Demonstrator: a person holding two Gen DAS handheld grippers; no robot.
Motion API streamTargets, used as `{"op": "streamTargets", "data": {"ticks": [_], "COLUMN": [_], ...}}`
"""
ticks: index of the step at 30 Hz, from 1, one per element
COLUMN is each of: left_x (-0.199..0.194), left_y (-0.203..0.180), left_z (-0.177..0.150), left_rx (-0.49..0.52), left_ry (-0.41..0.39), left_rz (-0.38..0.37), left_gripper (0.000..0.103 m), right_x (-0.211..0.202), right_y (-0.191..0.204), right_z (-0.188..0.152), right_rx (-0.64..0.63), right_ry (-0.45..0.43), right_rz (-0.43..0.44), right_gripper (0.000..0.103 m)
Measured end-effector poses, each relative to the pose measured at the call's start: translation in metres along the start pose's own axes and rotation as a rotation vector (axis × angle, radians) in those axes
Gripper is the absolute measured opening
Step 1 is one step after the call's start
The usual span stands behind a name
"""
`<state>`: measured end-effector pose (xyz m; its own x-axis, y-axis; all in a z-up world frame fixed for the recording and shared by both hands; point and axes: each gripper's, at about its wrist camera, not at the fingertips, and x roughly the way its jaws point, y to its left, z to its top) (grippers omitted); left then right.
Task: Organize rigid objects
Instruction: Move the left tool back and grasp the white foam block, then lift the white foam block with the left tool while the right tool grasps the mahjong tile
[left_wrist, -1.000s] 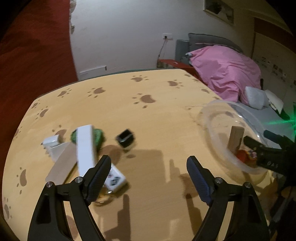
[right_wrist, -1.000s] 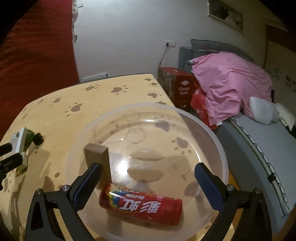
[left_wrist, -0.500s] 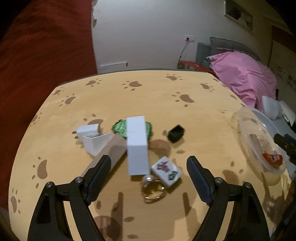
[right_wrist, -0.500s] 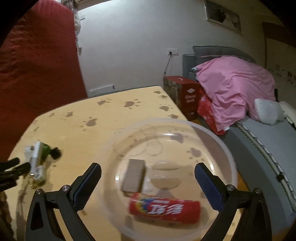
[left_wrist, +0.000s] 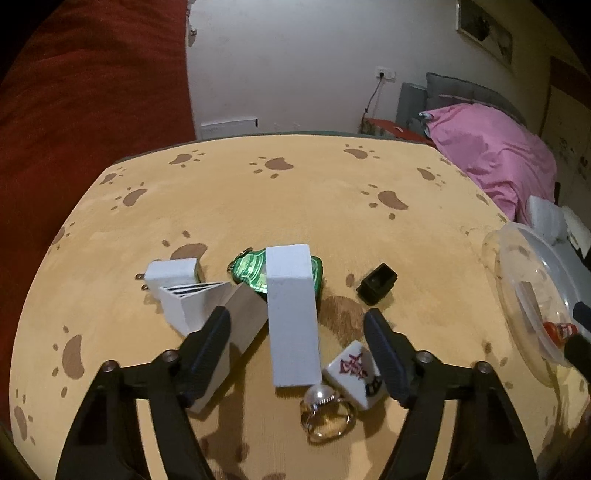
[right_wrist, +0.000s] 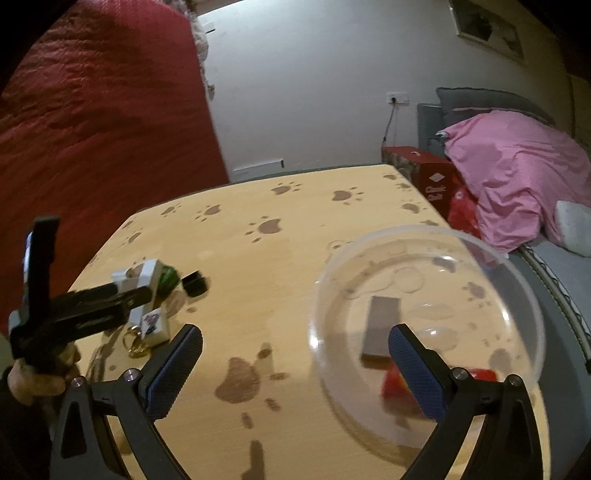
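Note:
My left gripper (left_wrist: 297, 321) is open and empty, its fingers on either side of a long white block (left_wrist: 291, 314) that lies on the paw-print table (left_wrist: 295, 192). Around the block lie a grey slab (left_wrist: 236, 332), a white charger plug (left_wrist: 171, 273), a white striped block (left_wrist: 188, 302), a green tag (left_wrist: 251, 269), a small black cap (left_wrist: 376, 284), a mahjong tile (left_wrist: 356, 373) and a pearl ring (left_wrist: 325, 410). My right gripper (right_wrist: 295, 365) is open and empty, above the table at the left rim of a clear bowl (right_wrist: 428, 325) holding a wooden block (right_wrist: 382, 325) and a red Skittles tube (right_wrist: 399, 384).
A bed with a pink blanket (right_wrist: 517, 170) stands right of the table, with a red box (right_wrist: 432, 177) on the floor by it. A red curtain (right_wrist: 92, 129) hangs at the left. The left gripper and hand (right_wrist: 70, 314) show in the right wrist view.
My left gripper swung left from the bowl to the pile and came down around the white block. My right gripper pulled back and left from over the bowl.

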<state>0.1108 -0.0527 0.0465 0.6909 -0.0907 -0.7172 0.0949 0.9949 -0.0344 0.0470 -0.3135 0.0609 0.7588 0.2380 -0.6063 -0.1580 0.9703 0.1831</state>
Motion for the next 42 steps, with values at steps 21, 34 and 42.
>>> {"op": "streamTargets", "data": {"ticks": [21,34,42], "left_x": [-0.009,-0.057,-0.067], "left_y": [0.017,0.042,0.057], "left_z": [-0.005,-0.019,-0.031], "left_rx": [-0.049,-0.096,-0.111], "left_ry": [-0.022,-0.090,-0.092], "left_rz": [-0.080,-0.091,-0.077], "left_gripper": [0.030,0.030,0.030], "right_x": [0.033,0.065,0.084], "right_y": [0.052,0.083,0.102], "right_z": [-0.012,-0.006,-0.004], "right_rx": [-0.098,-0.157,-0.187], "right_ry": [0.111,0.169,0.200], "right_rz": [0.103,0.143,0.163], "right_gripper": [0.099,0.088,0.080]}}
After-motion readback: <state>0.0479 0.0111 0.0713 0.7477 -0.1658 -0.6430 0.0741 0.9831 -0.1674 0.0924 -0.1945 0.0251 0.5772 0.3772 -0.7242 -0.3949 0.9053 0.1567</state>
